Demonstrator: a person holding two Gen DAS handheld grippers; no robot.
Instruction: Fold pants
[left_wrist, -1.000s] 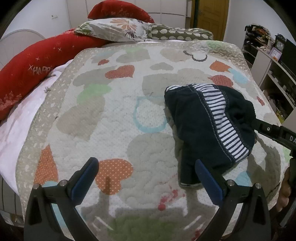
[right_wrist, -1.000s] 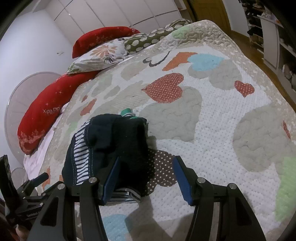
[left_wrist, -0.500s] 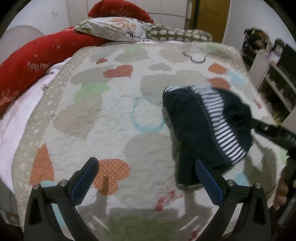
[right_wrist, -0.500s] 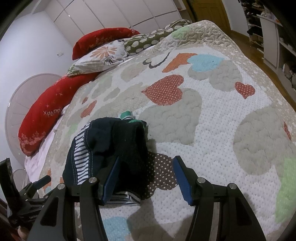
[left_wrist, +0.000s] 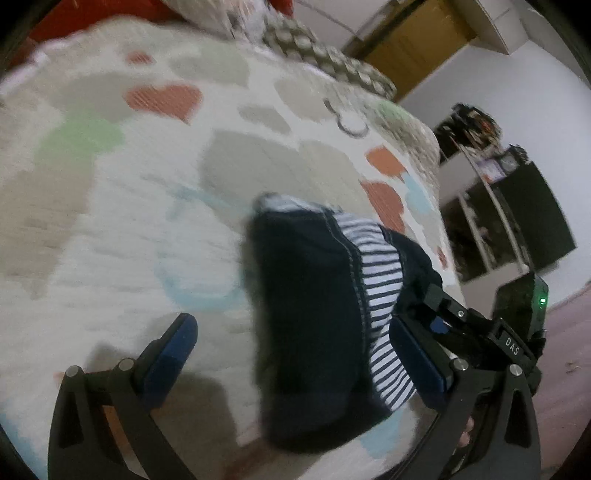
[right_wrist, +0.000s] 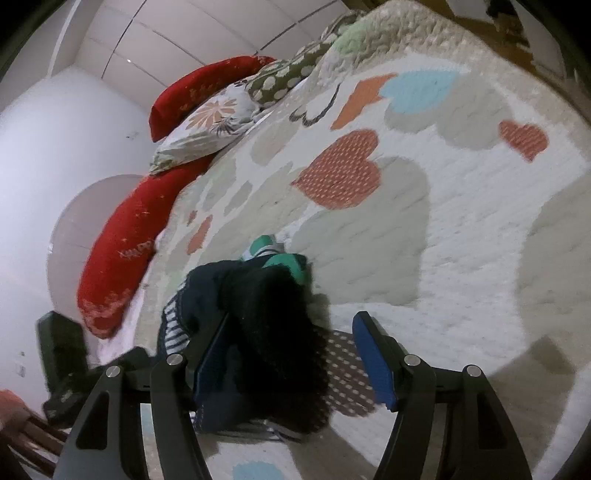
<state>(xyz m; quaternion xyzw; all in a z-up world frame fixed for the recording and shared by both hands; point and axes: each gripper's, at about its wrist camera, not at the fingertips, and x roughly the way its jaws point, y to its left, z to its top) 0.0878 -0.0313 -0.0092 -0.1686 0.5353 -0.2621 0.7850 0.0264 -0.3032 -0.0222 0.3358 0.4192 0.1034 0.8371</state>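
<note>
Lying bunched on one quilt (right_wrist: 461, 229) is one pair of pants (left_wrist: 310, 317); left gripper (left_wrist: 295, 354) gapes around it, right gripper (right_wrist: 291, 354) is opening, unclamped.

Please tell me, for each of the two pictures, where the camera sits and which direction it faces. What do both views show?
Left wrist: on the left gripper, looking down across the quilt toward the door; open jaws straddle the dark pants; right gripper beside them.
Right wrist: on the right gripper, facing the pillows; its jaws are opening with the pants between them.
Shared: the pants, the quilt.
</note>
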